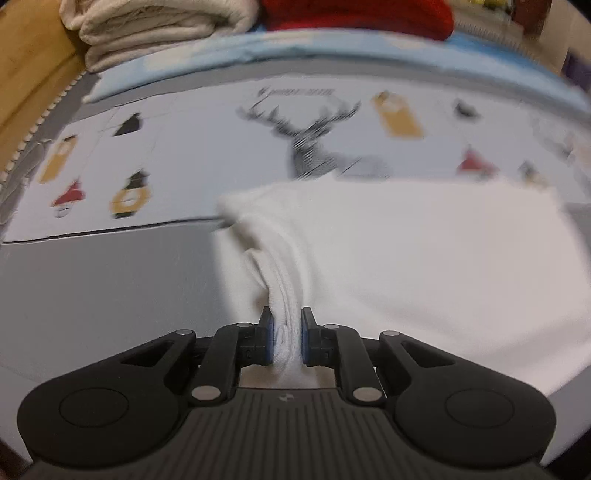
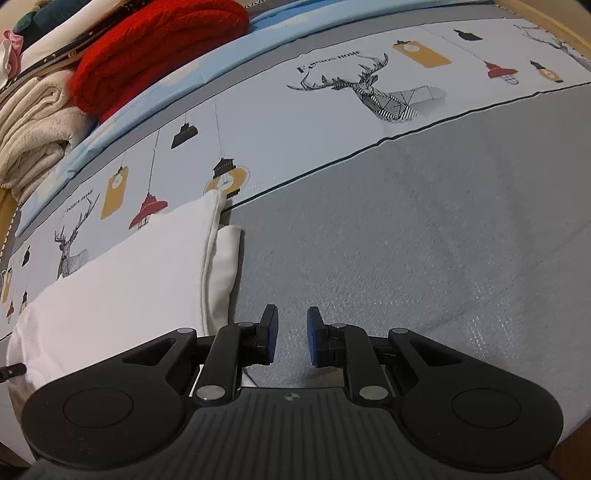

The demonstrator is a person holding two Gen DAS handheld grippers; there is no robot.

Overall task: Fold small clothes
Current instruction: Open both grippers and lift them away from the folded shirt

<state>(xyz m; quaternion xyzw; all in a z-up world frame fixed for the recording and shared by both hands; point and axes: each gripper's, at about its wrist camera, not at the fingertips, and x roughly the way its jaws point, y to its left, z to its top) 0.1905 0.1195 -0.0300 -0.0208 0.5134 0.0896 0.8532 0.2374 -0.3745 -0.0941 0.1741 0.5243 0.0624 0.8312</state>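
1. The white garment (image 1: pixel 406 258) lies partly folded on the grey sheet (image 2: pixel 406 240) of a bed, its far edge reaching onto the printed band of the cover.
2. In the right wrist view the garment (image 2: pixel 122 280) shows a hemmed edge with a second layer of cloth sticking out from under it, just beside the grey area.
3. The left tool (image 1: pixel 288 339) is nearly closed, and a bunched, ribbed part of the white garment is pinched between its blue pads; the cloth rises in a ridge from the bed to the pads.
4. The right tool (image 2: pixel 292 338) stands just beside the garment's hemmed edge, over bare grey sheet. Its jaws are a narrow gap apart, with nothing between them.
5. The printed band (image 2: pixel 295 122) carries deer heads, hanging lamps and some lettering.
6. Along the far edge of the bed lies a light blue pad (image 1: pixel 332 48).
7. On it rest a folded cream blanket (image 1: pixel 155 26) and a red knit (image 2: pixel 155 48).
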